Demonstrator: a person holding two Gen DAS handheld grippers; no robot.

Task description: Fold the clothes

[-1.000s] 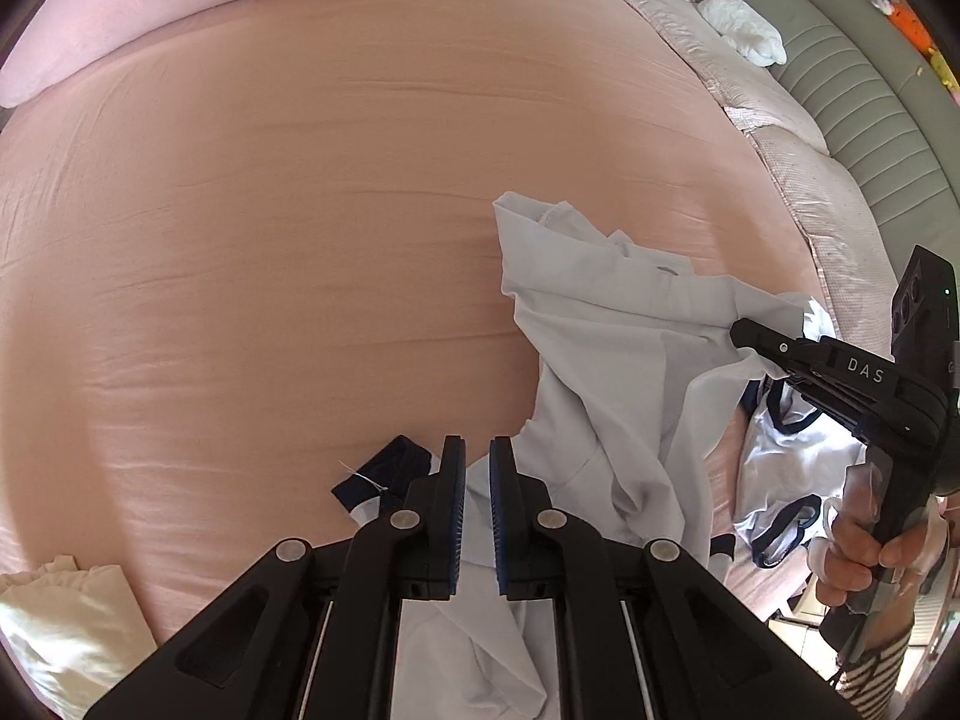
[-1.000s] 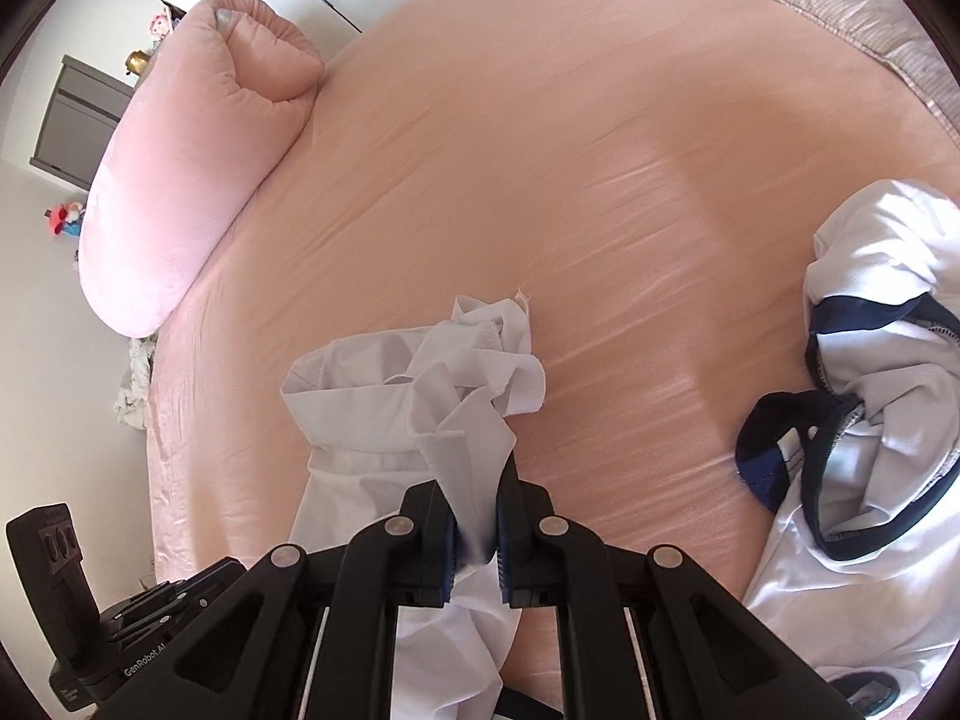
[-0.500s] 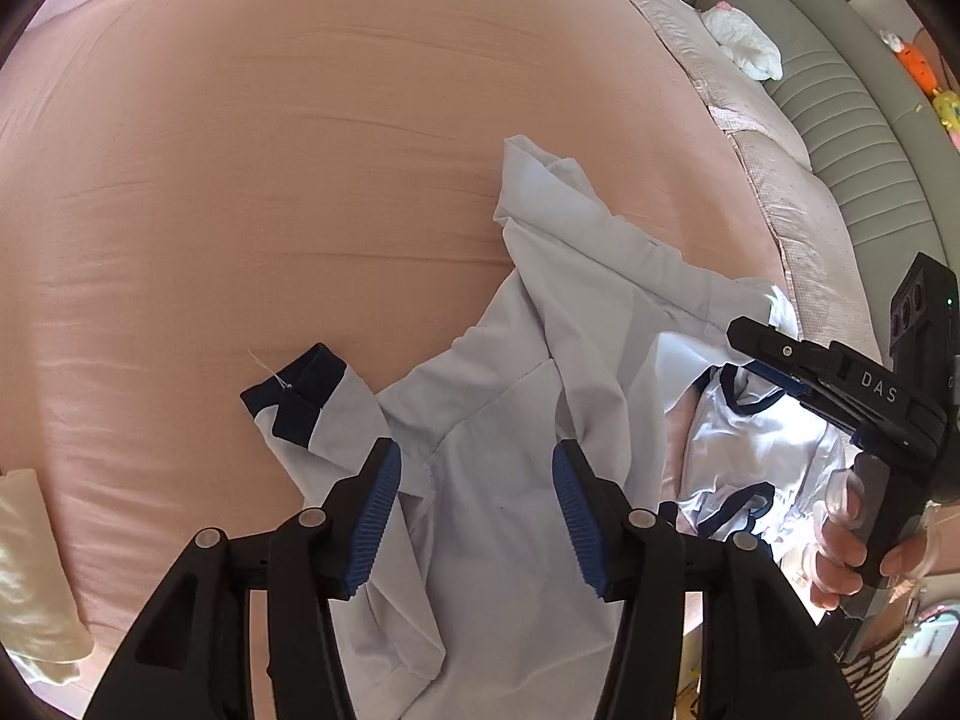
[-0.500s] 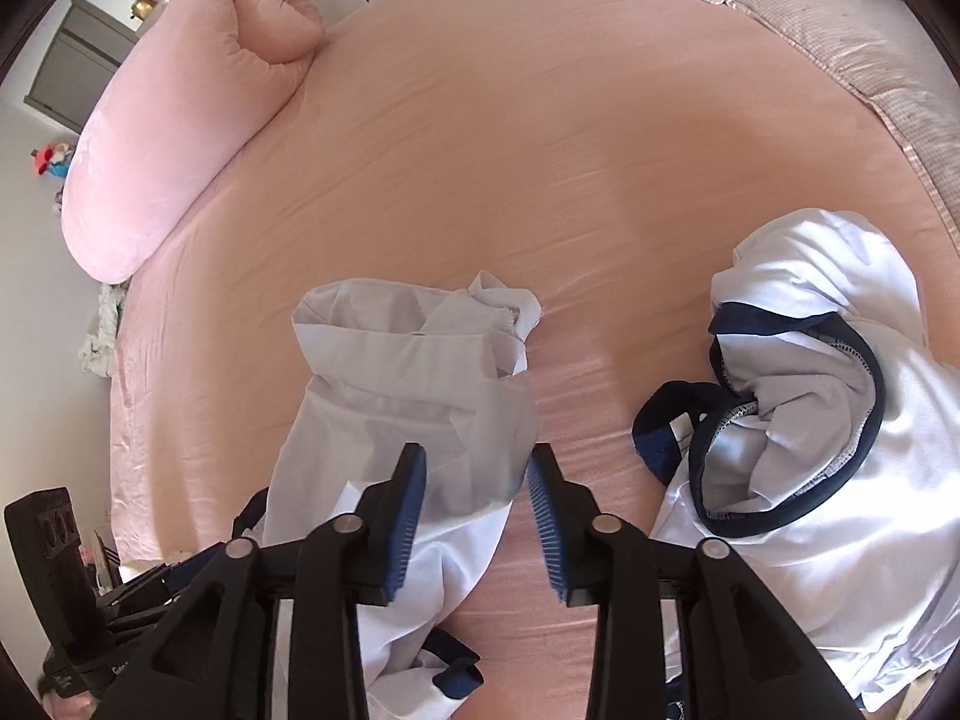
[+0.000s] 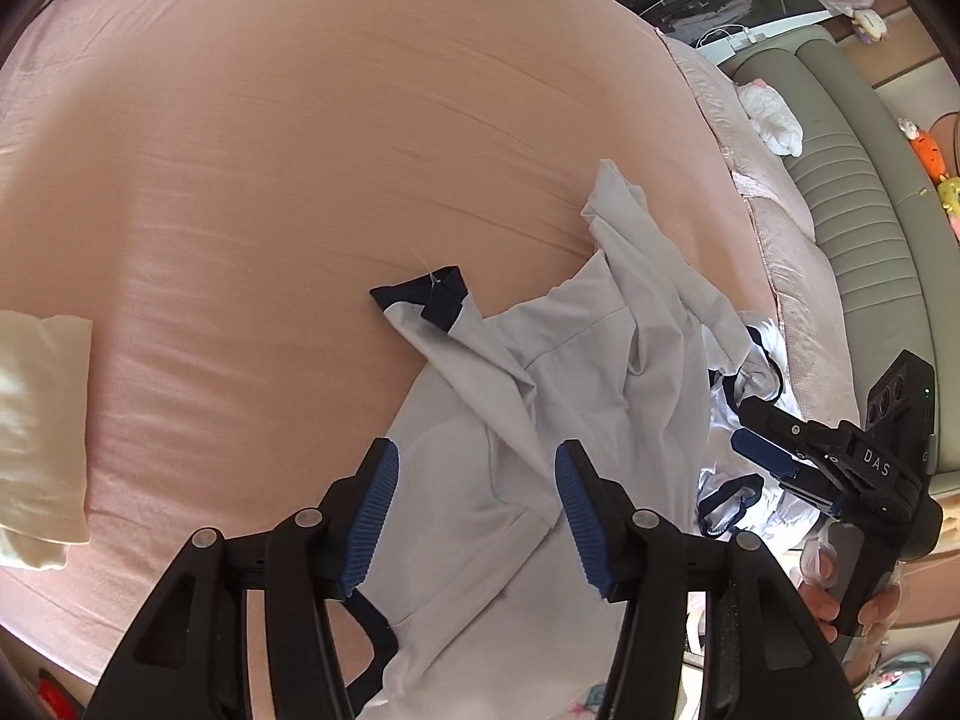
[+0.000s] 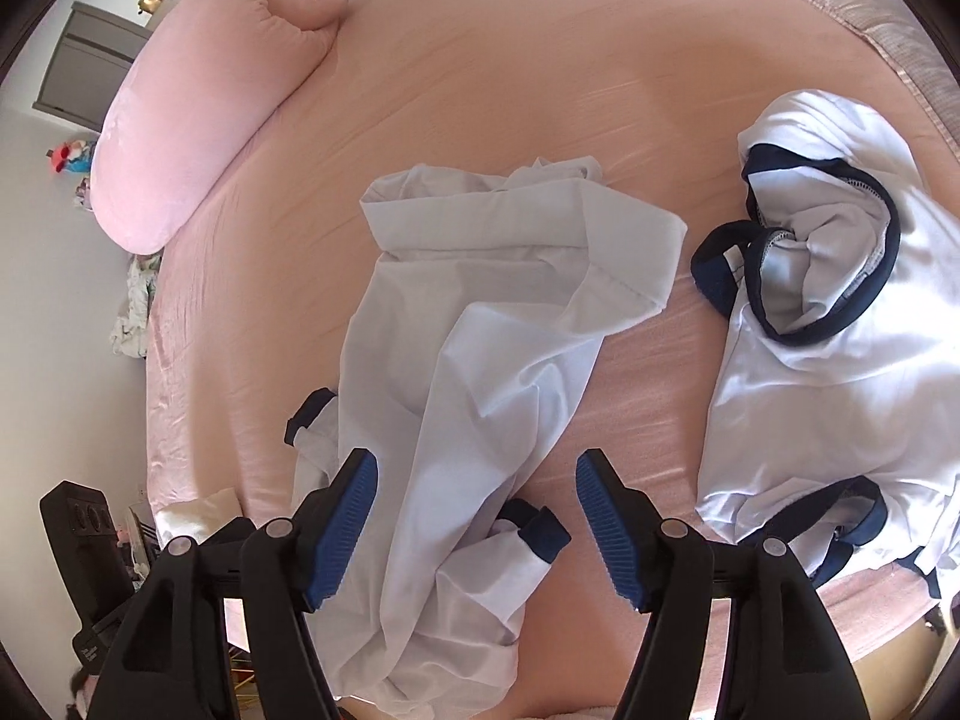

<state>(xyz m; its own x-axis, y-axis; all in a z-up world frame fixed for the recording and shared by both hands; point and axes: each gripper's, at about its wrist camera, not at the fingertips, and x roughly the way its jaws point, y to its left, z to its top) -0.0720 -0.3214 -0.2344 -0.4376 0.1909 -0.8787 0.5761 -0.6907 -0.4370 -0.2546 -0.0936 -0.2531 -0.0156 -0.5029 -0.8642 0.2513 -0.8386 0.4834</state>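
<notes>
A white shirt with navy cuffs (image 5: 570,384) (image 6: 480,324) lies crumpled on the pink bed sheet (image 5: 300,150), one cuffed sleeve stretched out to the left in the left wrist view. My left gripper (image 5: 477,516) hovers open above the shirt's lower part, nothing between its blue pads. My right gripper (image 6: 477,531) is also open, above the shirt's near end and a navy cuff (image 6: 540,531). The right gripper (image 5: 774,450) also shows at the right of the left wrist view, held by a hand.
A second white garment with navy trim (image 6: 840,300) lies at the right on the bed. A long pink pillow (image 6: 210,90) sits at the far left. A cream folded cloth (image 5: 36,432) rests near the bed's edge. A grey sofa (image 5: 864,210) runs along the right.
Both grippers were shut on the white shirt, then opened and let it drop onto the sheet. Both have pulled back and opened wider; the shirt now lies spread out flatter.
</notes>
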